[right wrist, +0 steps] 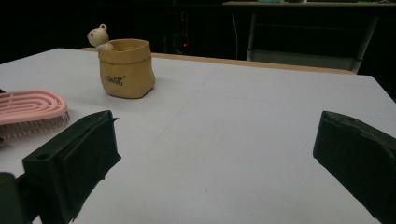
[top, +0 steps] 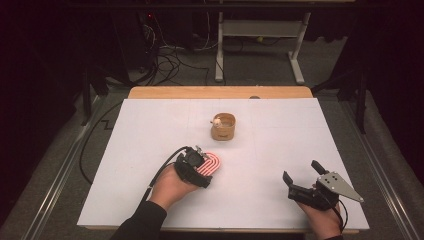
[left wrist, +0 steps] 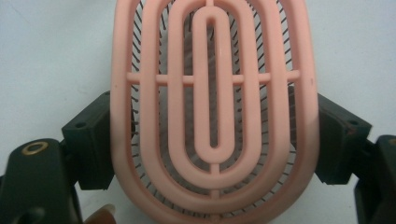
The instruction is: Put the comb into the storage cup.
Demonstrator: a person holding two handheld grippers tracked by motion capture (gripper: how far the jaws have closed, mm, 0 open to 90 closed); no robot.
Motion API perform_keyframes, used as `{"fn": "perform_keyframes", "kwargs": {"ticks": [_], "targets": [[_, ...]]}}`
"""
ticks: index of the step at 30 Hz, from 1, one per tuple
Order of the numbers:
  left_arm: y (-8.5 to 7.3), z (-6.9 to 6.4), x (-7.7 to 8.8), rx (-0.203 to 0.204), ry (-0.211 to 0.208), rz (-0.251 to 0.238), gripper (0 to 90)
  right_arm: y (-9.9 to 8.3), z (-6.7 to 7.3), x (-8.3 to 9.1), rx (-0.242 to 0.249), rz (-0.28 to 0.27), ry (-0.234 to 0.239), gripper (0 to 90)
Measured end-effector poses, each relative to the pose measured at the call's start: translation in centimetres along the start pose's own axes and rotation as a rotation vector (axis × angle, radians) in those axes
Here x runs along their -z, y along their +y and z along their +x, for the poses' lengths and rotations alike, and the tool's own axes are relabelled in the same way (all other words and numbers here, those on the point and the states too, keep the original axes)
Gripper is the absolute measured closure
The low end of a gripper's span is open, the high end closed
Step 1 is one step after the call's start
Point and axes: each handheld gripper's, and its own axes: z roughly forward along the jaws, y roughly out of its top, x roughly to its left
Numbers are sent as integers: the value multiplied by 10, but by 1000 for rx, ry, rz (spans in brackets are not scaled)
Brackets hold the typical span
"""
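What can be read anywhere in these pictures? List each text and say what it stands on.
Tan pot: one short dark printed word low on its side, too small and blurred to read.
Pink brush: no writing on its slatted back.
White table sheet: only faint ruled lines, no text.

The counter [top: 270, 165] lies bare between the two hands, so passage across its middle is free. A tan cup [top: 223, 127] stands toward the far side, just beyond the pink brush [top: 211, 165]. The right tongs [top: 302, 176] face unobstructed white surface ahead.
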Motion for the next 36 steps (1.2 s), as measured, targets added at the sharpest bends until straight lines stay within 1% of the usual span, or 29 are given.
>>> {"fn": "perform_keyframes", "kwargs": {"ticks": [4,6,11,14,20,21,23,27,29,30,31,36], "targets": [[0,1,1,2,-9,3,179,0,0,0,0,2,-1,4],[0,2,0,19,-17,-1,179,0,0,-1,0,6,0,4],[0,1,1,5,-15,0,180,-1,0,0,-3,4,2,4],[-1,1,1,8,-21,-5,181,-1,0,0,-1,3,-2,4],[-2,0,2,2,-22,-23,182,-1,0,1,-4,4,-3,4],[-3,1,3,9,-27,-32,182,-1,0,0,-5,4,-4,4],[-4,5,5,30,-53,-55,183,-2,0,1,-5,6,-6,4],[-7,8,8,47,-54,-94,183,-2,0,1,-4,5,-10,4],[-9,9,11,54,-54,-122,184,-1,-1,2,-4,3,-13,4],[-9,9,11,54,-54,-122,184,-1,-1,2,-4,3,-13,4],[-11,9,14,55,-52,-149,184,-1,-1,2,-2,0,-14,4],[-16,11,18,64,-61,-204,184,-2,-2,1,-7,4,-18,4]]}}
